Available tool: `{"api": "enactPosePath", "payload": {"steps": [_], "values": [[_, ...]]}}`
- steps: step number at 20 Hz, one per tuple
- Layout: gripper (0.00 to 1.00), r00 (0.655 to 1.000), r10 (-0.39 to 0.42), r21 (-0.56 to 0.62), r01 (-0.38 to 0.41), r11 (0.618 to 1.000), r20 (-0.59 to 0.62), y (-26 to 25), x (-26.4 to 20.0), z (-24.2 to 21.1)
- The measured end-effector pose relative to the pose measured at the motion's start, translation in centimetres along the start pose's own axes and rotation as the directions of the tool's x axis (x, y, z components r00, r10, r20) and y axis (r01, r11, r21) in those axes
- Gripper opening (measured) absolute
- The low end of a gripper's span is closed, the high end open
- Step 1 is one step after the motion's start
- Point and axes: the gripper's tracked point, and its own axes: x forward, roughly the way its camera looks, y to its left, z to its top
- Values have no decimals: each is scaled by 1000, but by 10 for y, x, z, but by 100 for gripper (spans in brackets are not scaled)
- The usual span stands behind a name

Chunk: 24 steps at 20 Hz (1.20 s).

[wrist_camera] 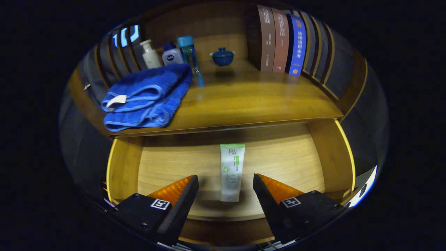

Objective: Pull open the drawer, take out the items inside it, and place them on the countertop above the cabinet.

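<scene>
The hand-held gripper (225,184) hangs open, its fingers flanking a flat white tube (231,172) on the smooth wooden drawer (278,157) floor, a plush blue towel (148,96) on the worktop (251,101) at ten o'clock.

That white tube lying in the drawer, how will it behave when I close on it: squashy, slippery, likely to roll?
The tube lies flat on the drawer floor between the open gripper fingers, so it probably won't roll. It looks like soft plastic, likely yielding under pressure. Its smooth, glossy skin may slip; it seems light for its size.
</scene>
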Motion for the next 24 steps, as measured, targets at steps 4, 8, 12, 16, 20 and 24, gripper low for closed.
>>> {"api": "enactPosePath", "payload": {"steps": [4, 8, 12, 16, 20, 24], "values": [[98, 991, -9, 11, 10, 1000, -132, -3, 34, -17], [96, 977, -44, 8, 47, 999, -211, -10, 52, -32], [73, 963, -57, -11, 56, 998, -262, -14, 58, -40], [44, 968, -37, -29, 30, 999, -250, -12, 61, -42], [44, 970, -16, -15, 13, 1000, -242, -12, 52, -45], [44, 985, 23, 9, -22, 1000, -173, -11, 18, -45]]}}
